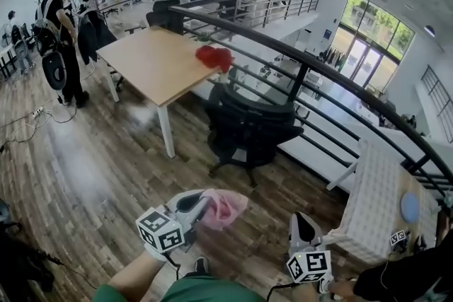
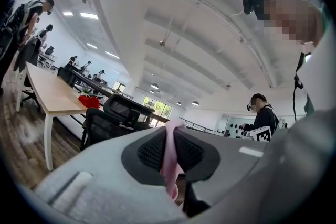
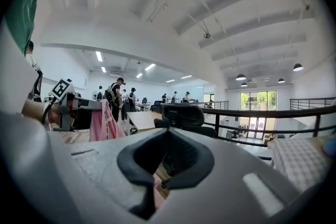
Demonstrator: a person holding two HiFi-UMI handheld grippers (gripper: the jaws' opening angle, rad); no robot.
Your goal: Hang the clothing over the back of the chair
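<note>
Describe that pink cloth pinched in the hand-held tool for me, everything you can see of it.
The pink garment looks like thin, soft fabric, crumpled into a loose bunch. The left claw is shut on one fold, which shows as a narrow pink strip between its pads. The rest hangs free below the claw, clear of the wooden floor, with a pale strip running down it. Only that claw touches it. The black chair stands apart, ahead of it.

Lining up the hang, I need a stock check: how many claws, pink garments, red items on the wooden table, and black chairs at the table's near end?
Claws: 2 (left claw, right claw)
Pink garment: 1
Red item: 1
Black chair: 1
Total: 5
</note>
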